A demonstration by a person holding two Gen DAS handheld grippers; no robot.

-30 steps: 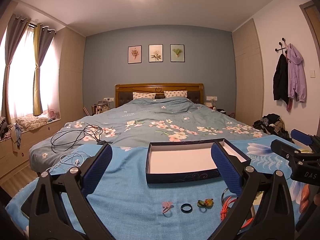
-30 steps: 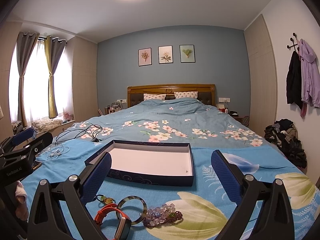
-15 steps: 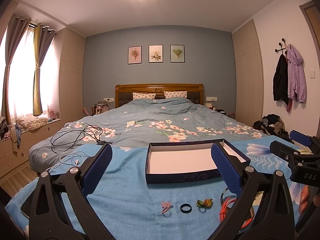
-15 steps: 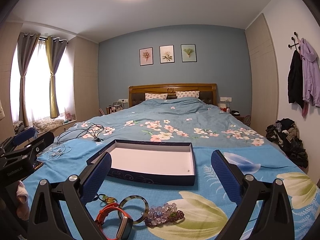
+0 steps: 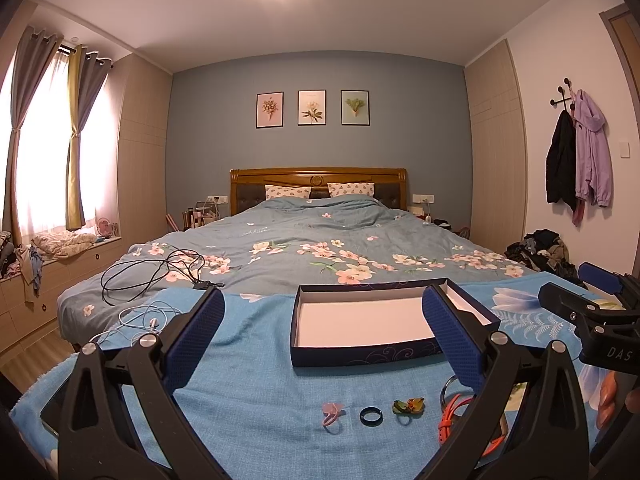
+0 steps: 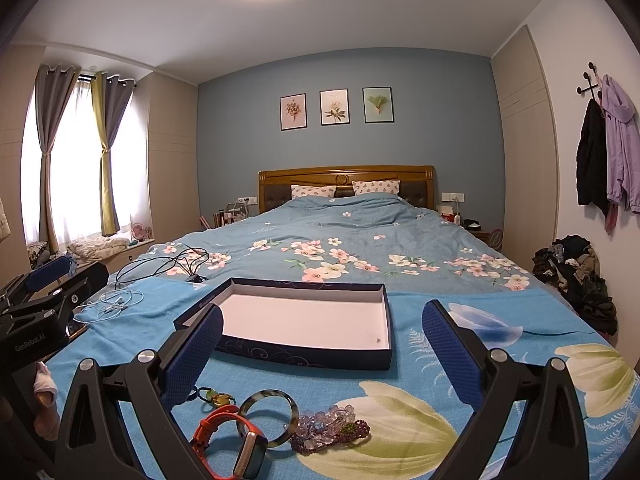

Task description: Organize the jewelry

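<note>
With both my left gripper (image 5: 322,338) and right gripper (image 6: 322,350) spread wide and empty above rings (image 5: 370,415) lying before the box (image 5: 360,326), soft bedding could let them slip my jaws.

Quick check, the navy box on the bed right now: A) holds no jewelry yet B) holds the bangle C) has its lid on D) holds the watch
A: the navy box is open with a bare white floor, while the bangle and orange watch lie on the blue cloth in front of it.
</note>
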